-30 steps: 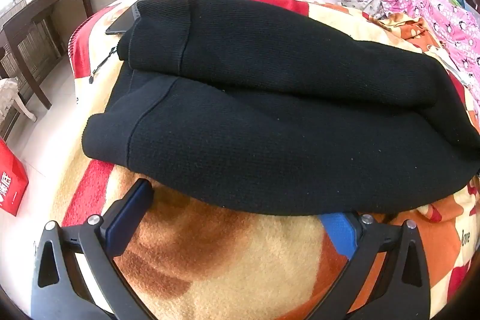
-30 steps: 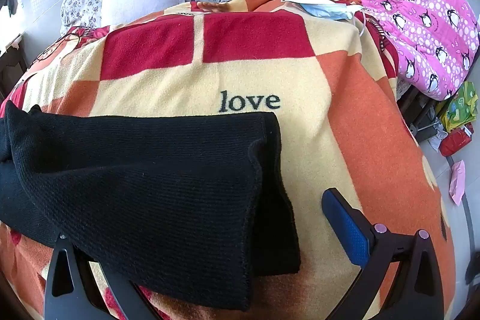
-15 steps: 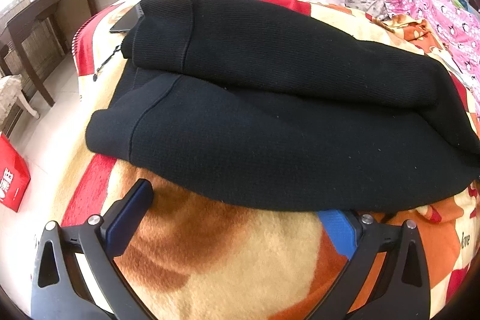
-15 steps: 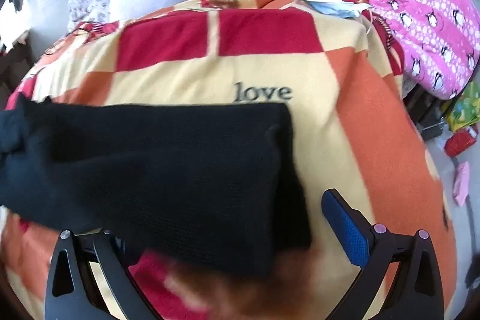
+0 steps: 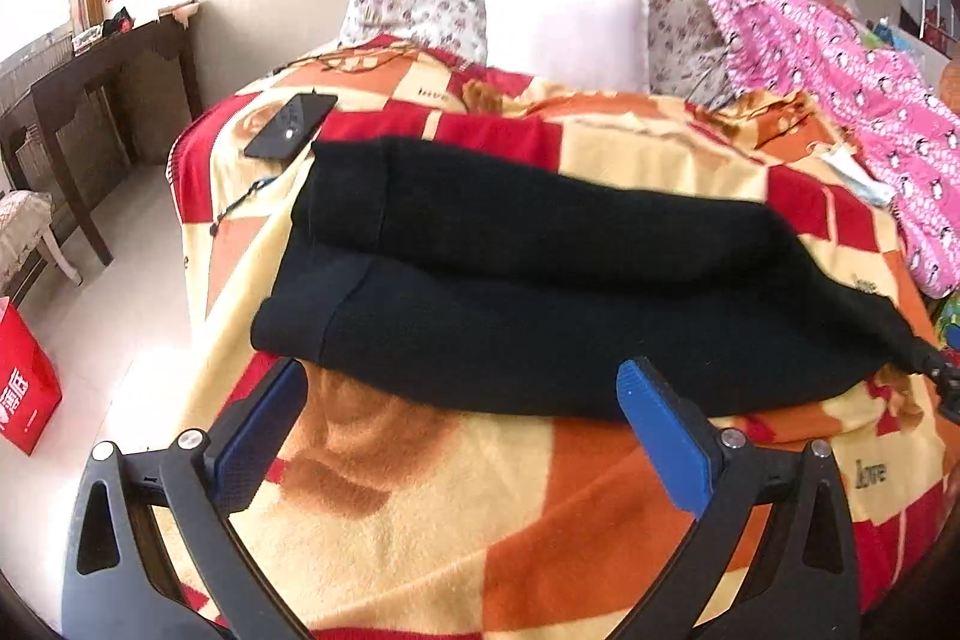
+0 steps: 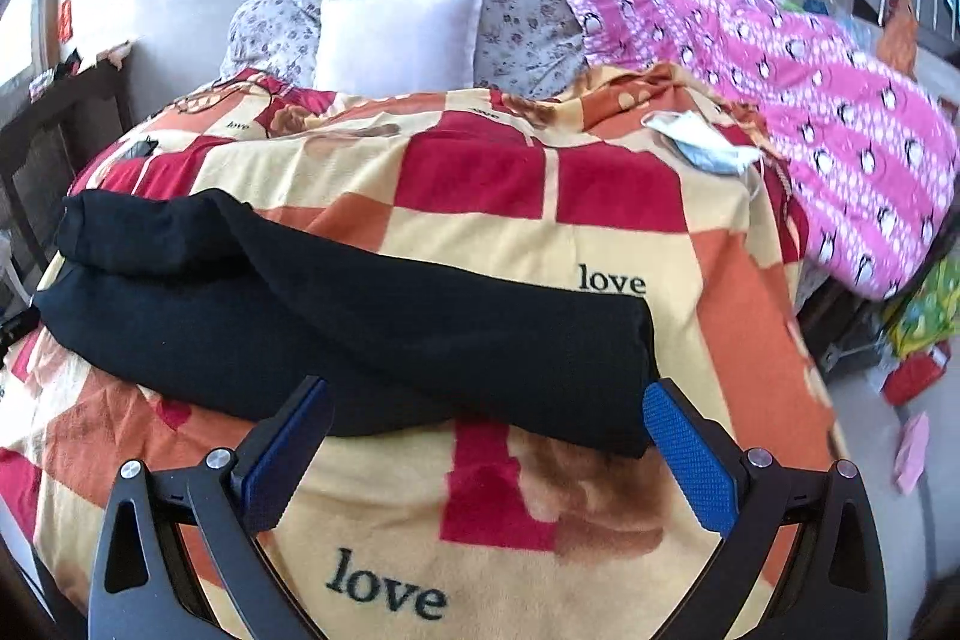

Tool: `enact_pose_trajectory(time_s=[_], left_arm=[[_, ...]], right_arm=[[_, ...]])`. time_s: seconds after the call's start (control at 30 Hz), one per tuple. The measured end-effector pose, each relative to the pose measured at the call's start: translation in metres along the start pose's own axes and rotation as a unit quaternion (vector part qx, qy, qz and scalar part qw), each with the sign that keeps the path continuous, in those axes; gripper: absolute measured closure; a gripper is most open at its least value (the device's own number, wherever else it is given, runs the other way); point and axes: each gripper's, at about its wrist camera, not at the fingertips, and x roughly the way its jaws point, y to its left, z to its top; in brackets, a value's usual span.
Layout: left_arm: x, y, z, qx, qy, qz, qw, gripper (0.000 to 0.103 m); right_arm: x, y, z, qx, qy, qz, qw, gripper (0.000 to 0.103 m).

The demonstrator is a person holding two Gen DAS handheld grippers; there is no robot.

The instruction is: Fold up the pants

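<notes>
The black knit pants (image 5: 540, 292) lie across the checked blanket (image 5: 432, 520) on the bed, both legs laid side by side, the hems at the left end. They also show in the right wrist view (image 6: 360, 322), the waist end at the right. My left gripper (image 5: 462, 400) is open and empty, just in front of the near edge of the pants. My right gripper (image 6: 486, 406) is open and empty, just in front of the waist end, clear of the cloth.
A black phone (image 5: 292, 126) lies on the blanket beyond the hems. A white pillow (image 5: 564, 31) and floral bedding sit at the head. A pink penguin quilt (image 6: 828, 100) lies on the right. A dark wooden desk (image 5: 90, 100) and red bag (image 5: 24, 388) stand left of the bed.
Both grippers have pulled back and risen from the pants. The right gripper's left finger was under the cloth earlier; now it is clear and the pants lie flat.
</notes>
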Motion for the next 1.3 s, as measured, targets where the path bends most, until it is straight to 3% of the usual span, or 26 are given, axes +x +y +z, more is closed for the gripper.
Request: enact_pose_trajectory(time_s=[0.6, 0.7, 0.8, 0.93, 1.03, 1.17, 1.3], left_arm=[[0.003, -0.031, 0.010, 0.028, 0.005, -0.023, 0.9993, 0.000], [0.011, -0.030, 0.011, 0.030, 0.014, -0.024, 0.9992, 0.000], [0.017, -0.025, 0.012, 0.030, 0.015, -0.015, 0.9993, 0.000], [0.028, -0.017, 0.012, 0.015, 0.027, -0.014, 0.9994, 0.000], [0.035, -0.015, 0.011, 0.017, 0.033, -0.007, 0.9993, 0.000], [0.040, -0.013, 0.011, 0.018, 0.035, -0.001, 0.9992, 0.000], [0.041, -0.012, 0.012, 0.019, 0.031, 0.007, 0.9993, 0.000]], right_arm=[[0.003, -0.001, 0.005, -0.019, -0.008, 0.001, 1.000, 0.001], [0.007, -0.008, 0.008, -0.009, -0.003, 0.023, 1.000, 0.001], [0.016, -0.005, 0.013, -0.012, 0.004, 0.071, 0.997, 0.003], [0.046, 0.022, 0.021, -0.055, 0.029, 0.100, 0.993, 0.014], [0.063, 0.044, 0.025, -0.074, 0.037, 0.127, 0.988, 0.015], [0.076, 0.066, 0.027, -0.106, 0.037, 0.118, 0.987, 0.038], [0.077, 0.067, 0.030, -0.098, 0.037, 0.133, 0.986, 0.038]])
